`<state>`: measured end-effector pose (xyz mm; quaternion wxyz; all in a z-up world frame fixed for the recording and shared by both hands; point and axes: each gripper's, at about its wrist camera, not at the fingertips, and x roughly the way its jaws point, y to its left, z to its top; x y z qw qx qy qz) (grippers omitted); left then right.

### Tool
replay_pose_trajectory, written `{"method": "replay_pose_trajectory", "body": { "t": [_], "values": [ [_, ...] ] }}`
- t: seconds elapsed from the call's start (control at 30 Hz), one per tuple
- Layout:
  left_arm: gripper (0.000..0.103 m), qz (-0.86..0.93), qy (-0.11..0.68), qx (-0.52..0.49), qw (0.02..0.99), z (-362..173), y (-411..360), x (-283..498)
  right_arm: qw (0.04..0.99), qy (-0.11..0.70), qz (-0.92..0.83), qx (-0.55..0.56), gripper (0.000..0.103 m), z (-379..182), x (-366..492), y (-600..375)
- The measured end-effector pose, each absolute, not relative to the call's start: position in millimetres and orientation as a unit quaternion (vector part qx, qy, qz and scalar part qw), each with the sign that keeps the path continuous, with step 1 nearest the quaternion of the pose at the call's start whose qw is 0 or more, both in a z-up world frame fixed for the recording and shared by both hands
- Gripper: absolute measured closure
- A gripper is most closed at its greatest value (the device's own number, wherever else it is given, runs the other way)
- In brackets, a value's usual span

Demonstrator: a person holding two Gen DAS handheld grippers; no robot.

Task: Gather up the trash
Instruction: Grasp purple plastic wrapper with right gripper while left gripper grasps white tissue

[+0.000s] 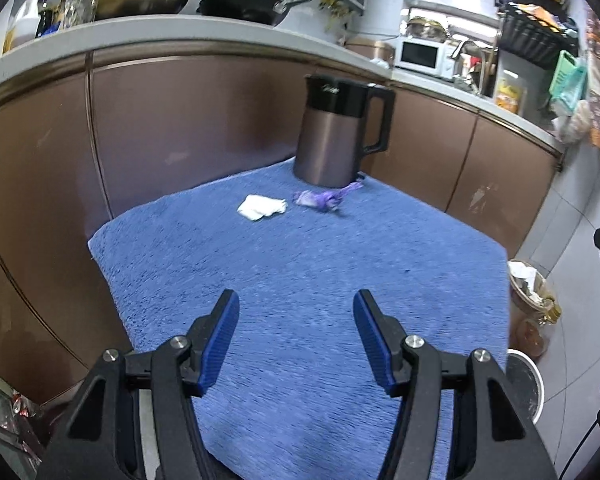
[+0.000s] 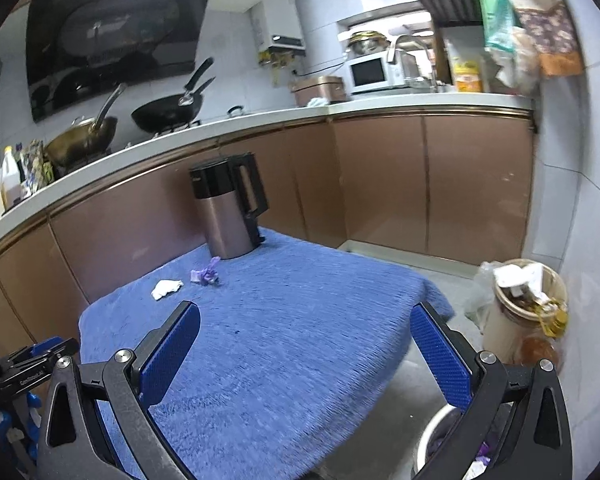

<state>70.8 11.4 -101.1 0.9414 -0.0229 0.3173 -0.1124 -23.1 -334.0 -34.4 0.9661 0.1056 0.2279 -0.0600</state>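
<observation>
While the brown kitchen cabinets are curving round behind everything, a table under a shaggy blue cloth is filling the middle of the room, and I am taking the kettle as my marker for the rest. That tall metallic electric kettle, with its black lid and handle, is standing upright at the far end of the cloth, close against the cabinet fronts. To the kettle's right and down on the floor beyond the cloth's edge, a full waste bin is sitting with paper and wrappers heaped at its rim; a second, white-rimmed bin is showing nearer, partly hidden by the right tool.

On the near side of the cloth from the kettle, the left gripper is hanging with its blue-padded jaws parted and nothing lying between them. The right gripper is spreading its jaws wider still, also bare, over the cloth's near right edge.

Just in front of the kettle's base, nearly touching it, a crumpled purple wrapper is lying on the cloth. Just left of that wrapper, a wadded white tissue is resting, well apart from both tools.
</observation>
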Motion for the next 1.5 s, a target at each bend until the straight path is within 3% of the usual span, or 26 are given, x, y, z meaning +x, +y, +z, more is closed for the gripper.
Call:
{"method": "replay_pose_trajectory", "body": {
  "t": [0.4,0.8,1.1,1.2,1.33,1.4,1.43,1.5],
  "values": [
    [0.046,-0.133,0.358,-0.008,0.924,-118,29,163,0.956,0.281,0.057,0.063,0.0,-57,83,-281],
    [0.046,-0.198,0.401,0.018,0.894,-162,15,333,0.912,0.376,0.137,0.09,0.0,-143,281,-233],
    [0.046,-0.232,0.451,0.0,0.862,-196,7,402,0.899,0.4,0.145,0.106,0.002,-177,371,-211],
    [0.046,-0.228,0.451,0.018,0.863,-205,2,404,0.892,0.415,0.146,0.106,0.015,-187,382,-207],
    [0.047,-0.222,0.442,0.037,0.868,-206,-2,400,0.884,0.432,0.148,0.101,0.039,-193,384,-204],
    [0.055,-0.214,0.438,0.043,0.872,-206,-4,398,0.882,0.437,0.149,0.096,0.049,-194,383,-203],
    [0.065,-0.21,0.436,0.046,0.874,-206,-4,396,0.882,0.438,0.15,0.092,0.057,-194,381,-202],
    [0.078,-0.208,0.435,0.041,0.875,-204,-1,393,0.882,0.437,0.152,0.089,0.06,-194,377,-202]
  ]
}}
